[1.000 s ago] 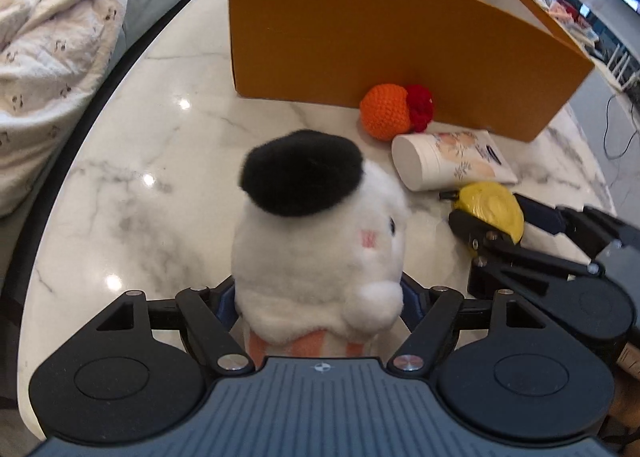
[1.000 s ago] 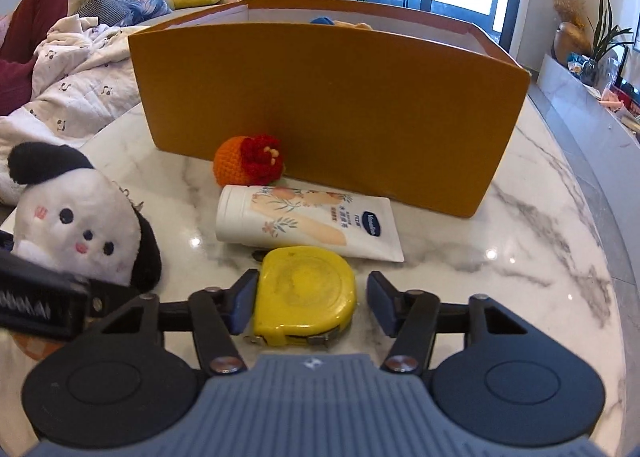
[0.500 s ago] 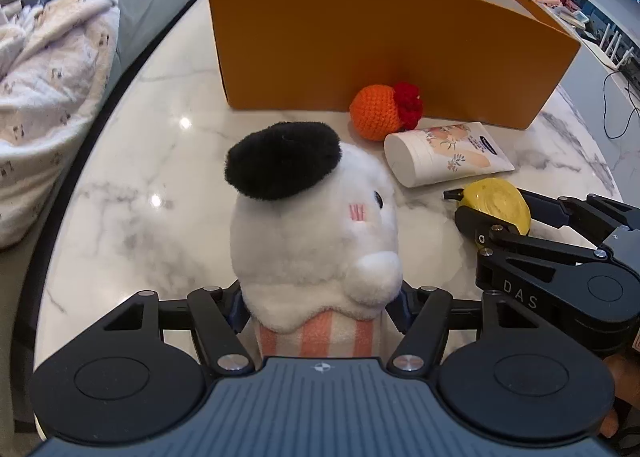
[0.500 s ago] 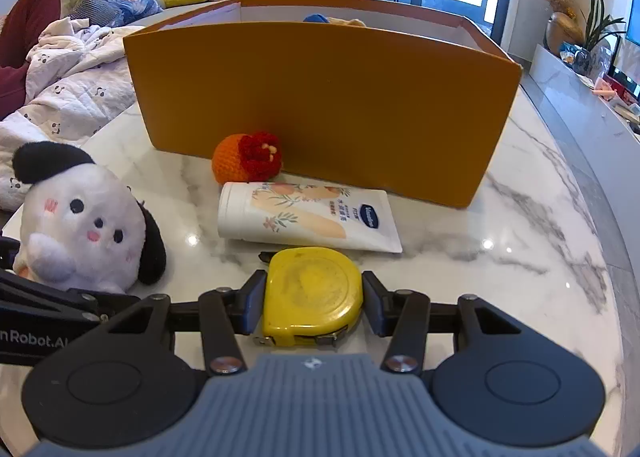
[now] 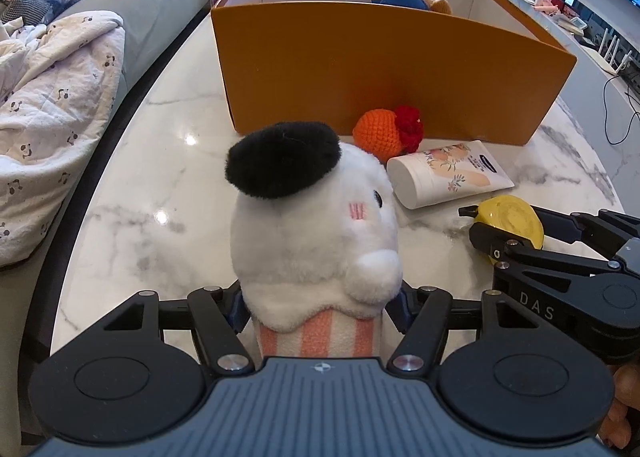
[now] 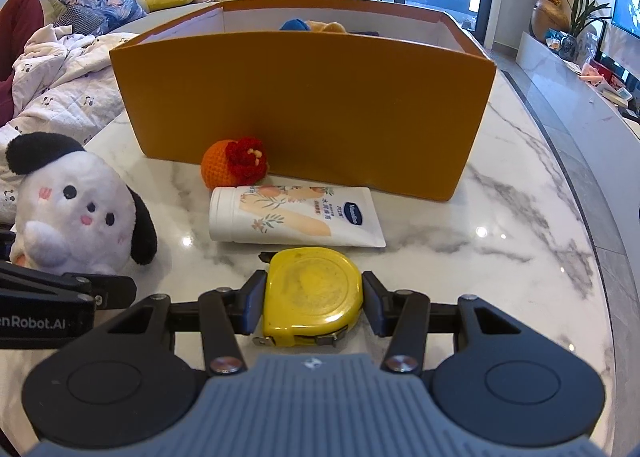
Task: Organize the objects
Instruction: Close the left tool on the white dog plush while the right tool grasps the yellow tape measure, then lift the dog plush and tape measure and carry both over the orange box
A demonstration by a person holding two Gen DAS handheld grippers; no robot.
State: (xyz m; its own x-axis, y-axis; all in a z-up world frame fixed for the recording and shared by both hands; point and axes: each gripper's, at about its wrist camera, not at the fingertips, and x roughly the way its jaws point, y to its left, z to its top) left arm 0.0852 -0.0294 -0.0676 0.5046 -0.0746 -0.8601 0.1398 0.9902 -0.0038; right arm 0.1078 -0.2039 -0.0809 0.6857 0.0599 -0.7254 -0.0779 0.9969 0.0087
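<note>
My left gripper (image 5: 320, 307) is shut on a white plush dog (image 5: 316, 241) with black ears and a striped base, held above the marble table; it also shows in the right wrist view (image 6: 76, 217). My right gripper (image 6: 314, 299) is shut on a yellow tape measure (image 6: 314, 293), lifted slightly; it shows in the left wrist view (image 5: 510, 217) too. An orange box (image 6: 304, 105) stands behind, with a blue and tan toy (image 5: 412, 1) inside. An orange crochet ball (image 6: 234, 167) with a red flower and a white lotion tube (image 6: 292, 217) lie in front of the box.
The round marble table (image 6: 500, 225) has a dark rim. A sofa with a patterned blanket (image 5: 52, 97) sits left. A low cabinet with plants (image 6: 560, 21) and a screen are at the right.
Both grippers have risen with their loads, so I see into the box. The right gripper's jaws closed onto the tape measure. The plush has come off the table.
</note>
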